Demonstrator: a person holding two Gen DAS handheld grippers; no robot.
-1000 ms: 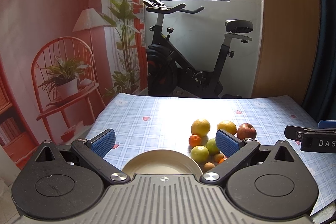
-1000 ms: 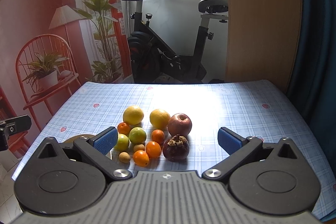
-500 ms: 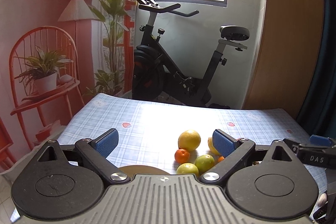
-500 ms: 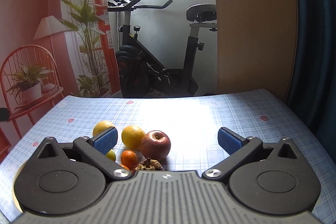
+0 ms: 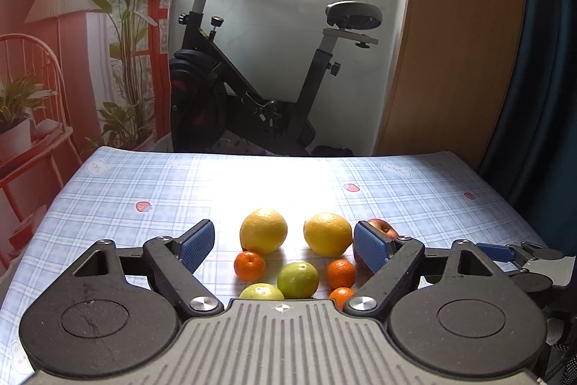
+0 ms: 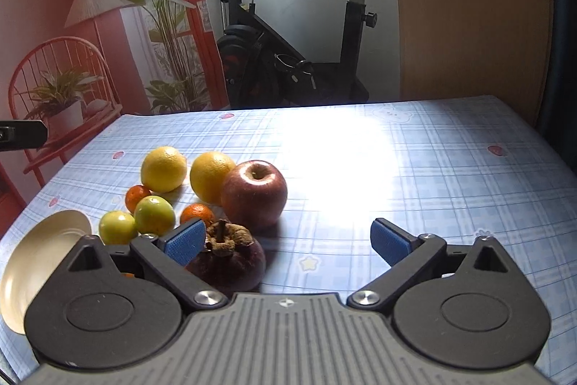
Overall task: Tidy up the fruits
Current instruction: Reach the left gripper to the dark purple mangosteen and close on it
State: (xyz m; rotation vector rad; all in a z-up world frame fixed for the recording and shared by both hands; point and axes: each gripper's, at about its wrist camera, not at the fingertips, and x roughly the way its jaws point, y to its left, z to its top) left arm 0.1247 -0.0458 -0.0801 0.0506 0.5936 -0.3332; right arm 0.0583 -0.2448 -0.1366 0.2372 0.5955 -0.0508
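Observation:
A cluster of fruit lies on the blue checked tablecloth [image 5: 144, 190]. It holds two yellow citrus [image 5: 264, 230] [image 5: 327, 234], a red apple [image 6: 254, 193], small oranges [image 5: 249, 265], green fruits [image 5: 298, 279] and a dark mangosteen [image 6: 227, 258]. My left gripper [image 5: 285, 249] hangs low over the cluster. Its jaws are closing, with fruit lying between them but nothing pressed by the pads. My right gripper [image 6: 287, 244] is open. Its left finger [image 6: 184, 242] is right beside the mangosteen, and bare cloth lies between the pads.
A cream plate [image 6: 43, 262] sits at the left of the fruit near the table's front edge. An exercise bike [image 5: 252, 89] stands behind the far table edge. A wooden panel and a dark curtain are at the right. The right gripper's fingers [image 5: 505, 253] show in the left wrist view.
Both grippers came down and closer to the fruit. The left view swung right, so the plate left it. The left jaws narrowed. The mangosteen now sits by the right gripper's left finger.

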